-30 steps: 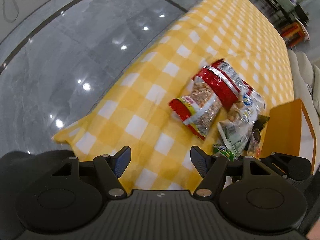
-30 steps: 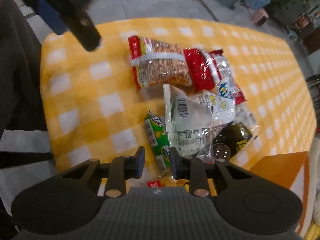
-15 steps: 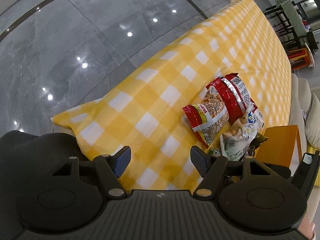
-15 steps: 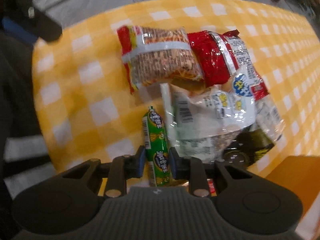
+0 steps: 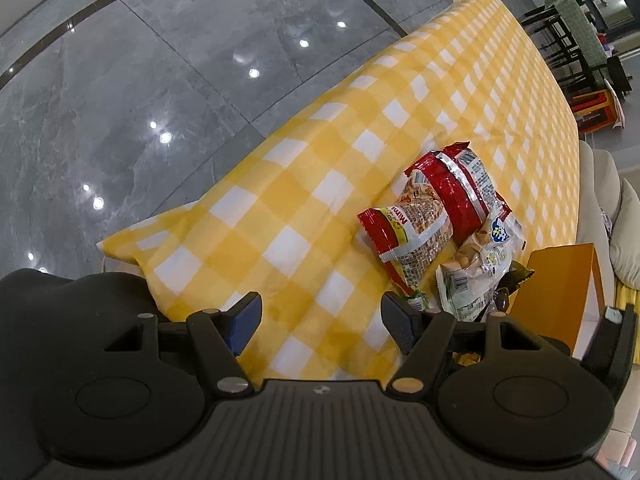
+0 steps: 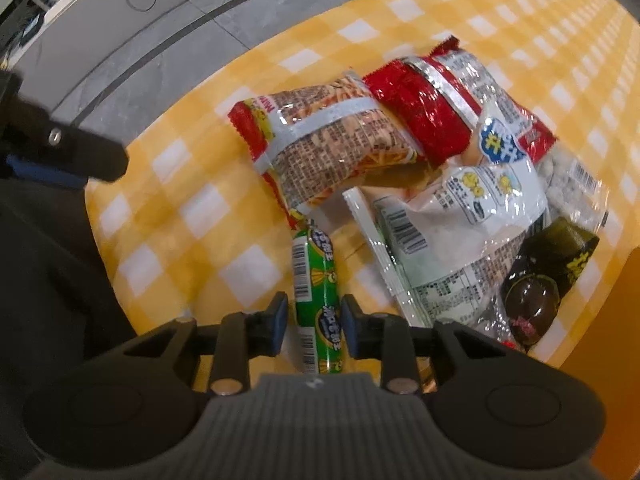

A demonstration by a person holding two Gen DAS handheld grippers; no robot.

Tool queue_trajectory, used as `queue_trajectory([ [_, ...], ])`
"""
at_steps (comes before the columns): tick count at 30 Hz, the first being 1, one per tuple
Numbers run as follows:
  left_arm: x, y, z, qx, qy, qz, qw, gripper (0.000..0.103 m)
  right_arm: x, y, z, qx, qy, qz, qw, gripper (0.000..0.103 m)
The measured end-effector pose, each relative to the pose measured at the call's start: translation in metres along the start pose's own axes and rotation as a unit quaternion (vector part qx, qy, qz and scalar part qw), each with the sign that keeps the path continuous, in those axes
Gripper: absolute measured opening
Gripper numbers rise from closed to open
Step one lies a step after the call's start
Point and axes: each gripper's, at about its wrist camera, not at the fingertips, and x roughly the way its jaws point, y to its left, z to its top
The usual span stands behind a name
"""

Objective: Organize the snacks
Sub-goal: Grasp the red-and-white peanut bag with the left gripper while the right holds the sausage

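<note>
Right wrist view: my right gripper (image 6: pixel 313 326) points steeply down at the near edge of the yellow checked tablecloth (image 6: pixel 200 208). Its jaws stand narrow, one on each side of the green sausage stick (image 6: pixel 318 300), which lies flat on the cloth, long axis running away from me. The right pad is at the wrapper; on the left a thin gap seems to remain, so I cannot tell whether the stick is truly gripped. Just beyond the stick's far end lies the noodle snack bag (image 6: pixel 332 136), red-edged with a clear window. The red foil bag (image 6: pixel 424 108) overlaps its right end. To the right of the stick, the white and clear bag (image 6: pixel 452 224) rests partly on the pile, and the dark wrapped sweets (image 6: pixel 548 276) sit at its right, near the orange box (image 6: pixel 624 320).

Left wrist view: my left gripper (image 5: pixel 321 320) hangs over bare cloth left of the pile, jaws wide, nothing between them. The grey polished floor (image 5: pixel 160 80) fills the far left.
</note>
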Motion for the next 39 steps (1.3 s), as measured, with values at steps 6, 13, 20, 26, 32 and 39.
queue_trajectory([
  [6,-0.001,-0.004,-0.001,0.014,-0.017,0.016,0.9996,0.08,-0.012,-0.008,-0.02,0.064,-0.051,-0.009,0.997,0.02],
  [13,-0.018,-0.022,-0.009,0.095,-0.074,0.042,0.9918,0.08,-0.043,-0.01,-0.055,0.153,-0.135,-0.043,0.978,0.02],
  [20,-0.011,-0.055,-0.02,0.181,-0.125,0.068,0.9732,0.08,-0.062,-0.013,-0.089,0.213,-0.2,-0.004,0.956,0.02],
  [26,0.011,-0.079,-0.008,0.202,-0.076,0.043,0.9754,0.08,-0.077,-0.023,-0.103,0.227,-0.235,0.008,0.945,0.02],
  [32,0.014,-0.115,-0.006,0.271,-0.098,0.032,0.957,0.081,-0.086,-0.035,-0.112,0.238,-0.251,0.026,0.938,0.021],
  [39,0.054,-0.136,0.003,0.326,-0.074,0.083,0.9387,0.082,-0.093,-0.047,-0.119,0.255,-0.257,0.035,0.932,0.021],
])
